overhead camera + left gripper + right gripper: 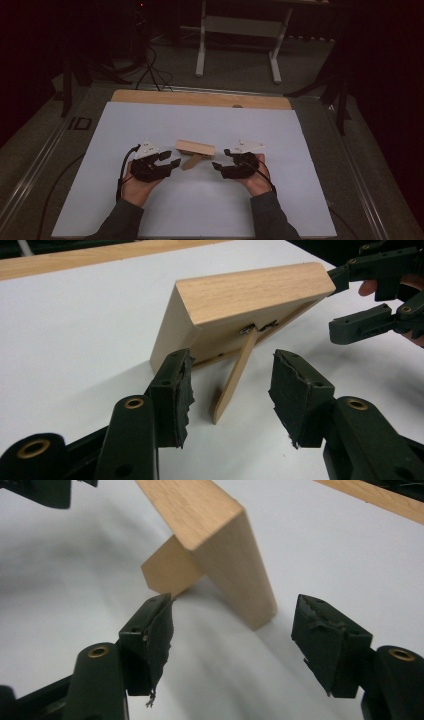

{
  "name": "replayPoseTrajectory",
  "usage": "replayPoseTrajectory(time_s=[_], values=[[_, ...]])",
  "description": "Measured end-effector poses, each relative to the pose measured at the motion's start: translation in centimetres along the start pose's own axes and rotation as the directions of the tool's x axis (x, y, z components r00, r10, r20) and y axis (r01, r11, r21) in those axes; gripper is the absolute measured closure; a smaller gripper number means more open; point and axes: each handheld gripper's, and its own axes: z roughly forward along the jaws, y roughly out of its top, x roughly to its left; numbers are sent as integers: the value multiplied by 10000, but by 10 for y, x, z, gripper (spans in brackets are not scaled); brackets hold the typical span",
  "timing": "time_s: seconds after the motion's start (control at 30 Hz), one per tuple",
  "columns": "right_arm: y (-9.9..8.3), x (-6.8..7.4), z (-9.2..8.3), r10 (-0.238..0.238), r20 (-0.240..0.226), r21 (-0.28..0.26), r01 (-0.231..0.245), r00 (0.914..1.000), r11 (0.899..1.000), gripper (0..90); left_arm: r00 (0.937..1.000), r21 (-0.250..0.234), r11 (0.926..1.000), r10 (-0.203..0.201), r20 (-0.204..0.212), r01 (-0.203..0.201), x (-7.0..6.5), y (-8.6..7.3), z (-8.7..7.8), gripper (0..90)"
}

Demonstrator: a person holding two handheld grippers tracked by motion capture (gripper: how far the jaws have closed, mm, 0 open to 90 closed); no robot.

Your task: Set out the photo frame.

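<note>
A light wooden picture frame (195,147) stands with its back to me on a white sheet (150,210), propped by its hinged back leg (191,161). My left gripper (170,160) is open just left of the frame. In the left gripper view the leg (235,380) stands beyond the gap of that open gripper (232,372), untouched, below the frame (240,300). My right gripper (221,158) is open at the frame's right end. Its own view shows the gripper (232,620) a little short of the frame's end (235,565), with nothing between the pads.
The sheet lies on a wooden board whose far edge (200,98) shows bare. White table legs (201,45) stand on the floor beyond. Cables (120,175) trail from the grippers toward me. The other gripper (370,295) shows at the frame's far end in the left gripper view.
</note>
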Motion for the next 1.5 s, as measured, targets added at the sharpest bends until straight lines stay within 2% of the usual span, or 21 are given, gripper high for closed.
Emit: replayPoseTrajectory(time_s=[0.1, 0.3, 0.4, 0.43, 0.47, 0.5, 0.53, 0.63, 0.67, 0.7, 0.77, 0.83, 0.9, 0.97, 1.03, 1.17, 1.37, 1.5], values=[[-4, -9, -2, 164, -65, 52, -163, 9998, 9999, 345, 10000, -49, 10000, -14, -44, 14, 0, 1, -2, 510], [-6, -16, -5, 311, -111, 12, -311, 9995, 9995, 382, 9999, -84, 10000, 18, -118, -19, 1, 3, -3, 535], [-5, -22, -8, 641, -175, -230, -645, 9978, 9977, 424, 9999, -24, 10000, 84, -114, -84, 0, 5, -2, 547], [-5, -25, -9, 938, -151, -431, -943, 9955, 9946, 471, 9998, -25, 9999, 140, -110, -140, -1, 6, -1, 562], [-5, -25, -9, 938, -151, -431, -943, 9955, 9946, 471, 9998, -25, 9999, 140, -110, -140, -1, 6, -1, 566], [-4, -27, -8, 1181, 40, -553, -1177, 9930, 9915, 530, 9998, -59, 9998, 176, -136, -176, -2, 8, 0, 573], [-4, -27, -8, 1181, 40, -553, -1177, 9930, 9915, 530, 9998, -59, 9998, 176, -136, -176, -2, 8, 0, 583], [-3, -30, 0, 1274, 349, -501, -1256, 9912, 9908, 658, 9994, -63, 9995, 294, -158, -295, -4, 12, 4, 604], [-3, -30, 0, 1274, 349, -501, -1256, 9912, 9908, 658, 9994, -63, 9995, 294, -158, -295, -4, 12, 4, 612], [-2, -30, 5, 1279, 460, -501, -1256, 9907, 9908, 708, 9993, -46, 9994, 335, -163, -336, -4, 14, 5, 622], [-1, -29, 7, 1256, 519, -497, -1230, 9907, 9912, 728, 9990, -66, 9991, 409, -176, -410, -6, 17, 8, 634], [1, -28, 11, 1131, 629, -525, -1099, 9916, 9926, 790, 9982, -47, 9986, 520, -307, -521, -8, 19, 10, 671], [6, -28, 16, 1247, 785, -696, -1193, 9891, 9904, 872, 9966, -131, 9980, 605, -563, -614, -9, 20, 10, 795], [8, -29, 20, 1328, 855, -730, -1268, 9874, 9892, 896, 9973, -179, 9985, 498, -541, -508, -8, 21, 10, 864], [11, -31, 23, 1437, 826, -774, -1374, 9862, 9875, 897, 9969, -204, 9987, 458, -634, -472, -7, 22, 10, 893], [15, -31, 29, 1518, 729, -778, -1461, 9857, 9862, 897, 9972, -167, 9990, 397, -628, -408, -6, 21, 11, 896], [17, -29, 38, 1685, 468, -791, -1645, 9846, 9832, 897, 9957, 133, 9977, 668, -641, -661, -9, 18, 15, 896], [18, -30, 39, 1754, 362, -833, -1719, 9838, 9816, 897, 9961, 302, 9975, 663, -580, -646, -9, 16, 19, 897]])
